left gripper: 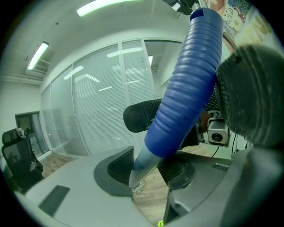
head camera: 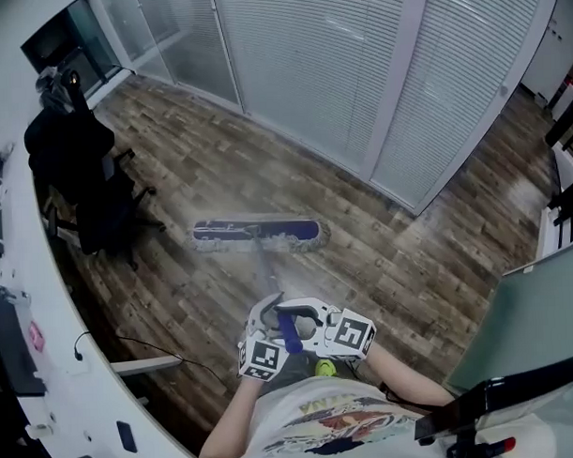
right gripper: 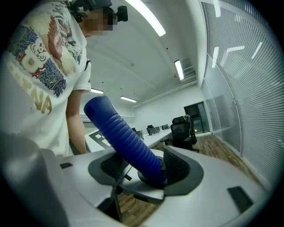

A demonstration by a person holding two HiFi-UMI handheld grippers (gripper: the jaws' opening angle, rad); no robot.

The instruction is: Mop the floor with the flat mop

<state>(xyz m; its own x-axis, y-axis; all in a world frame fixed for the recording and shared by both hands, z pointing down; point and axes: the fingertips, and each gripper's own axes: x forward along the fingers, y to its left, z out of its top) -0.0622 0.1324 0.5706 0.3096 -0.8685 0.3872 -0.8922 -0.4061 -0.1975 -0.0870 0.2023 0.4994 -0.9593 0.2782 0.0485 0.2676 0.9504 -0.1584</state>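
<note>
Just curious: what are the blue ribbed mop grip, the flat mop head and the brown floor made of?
The blue ribbed mop grip: matte plastic or rubber, evenly ridged. The flat blue mop head: probably fabric, pale fuzzy fringe. The brown plank floor: wood or laminate, streaky grain, soft sheen.
</note>
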